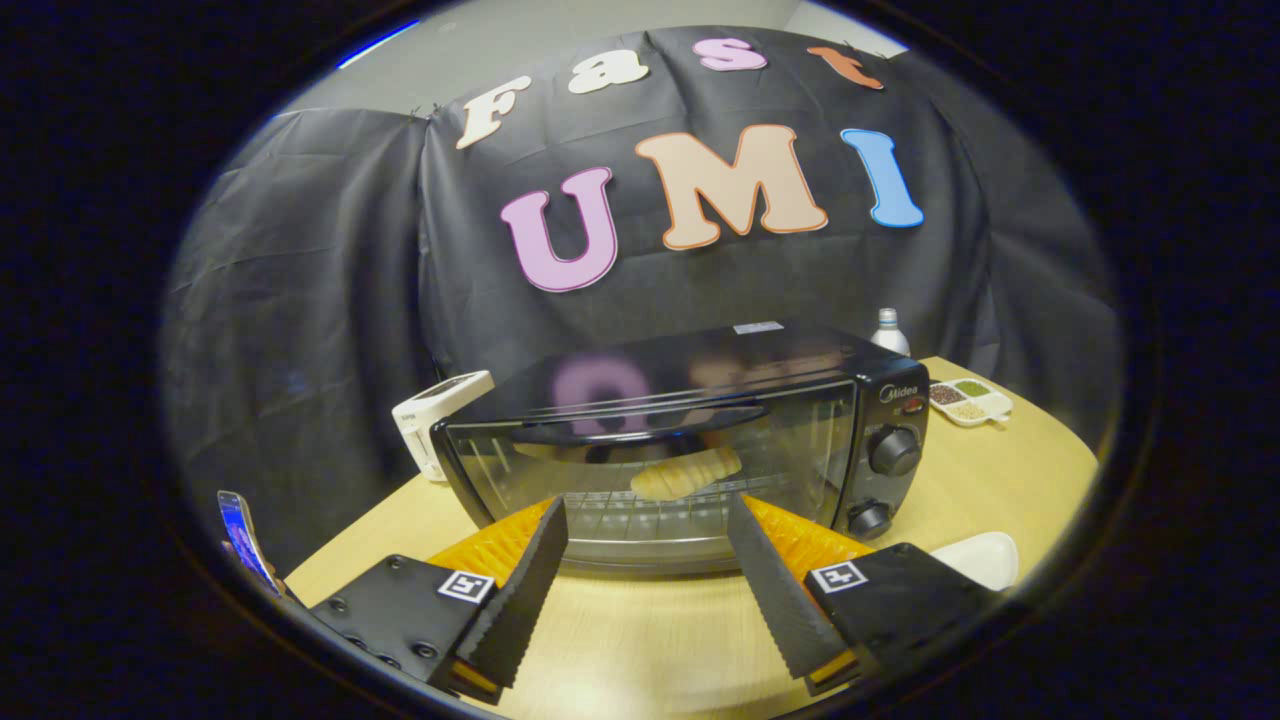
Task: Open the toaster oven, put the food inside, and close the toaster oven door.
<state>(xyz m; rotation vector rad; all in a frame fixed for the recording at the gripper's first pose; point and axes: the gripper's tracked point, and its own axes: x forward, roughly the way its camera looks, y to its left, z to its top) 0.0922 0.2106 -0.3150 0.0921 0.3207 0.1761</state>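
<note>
**Bread resting inside the shut toaster oven, gripper open in front of it**

The gripper is hovering over the near part of the wooden table with its two fingers spread wide apart and holding nothing. The fingertips are pointing toward the lower edge of the toaster oven, close to its front, though whether they are touching it is hard to tell.

The toaster oven is sitting on the table just beyond the fingers, a little to the right of centre. Its glass door is standing upright and looking closed, with the handle running along its top edge. Through the glass, a pale loaf-shaped piece of bread is lying on the wire rack inside the oven. Seen from the gripper, the bread is lying beyond the gap between the two fingers, slightly toward the right finger, and behind the door glass.

On the oven's right panel two knobs are stacked one above the other. To the left of the oven, a white device is standing near its far left corner. To the far right, a small divided dish of grains is resting on the table, with a bottle behind the oven's far right corner. A white dish is lying near the right finger.
</note>
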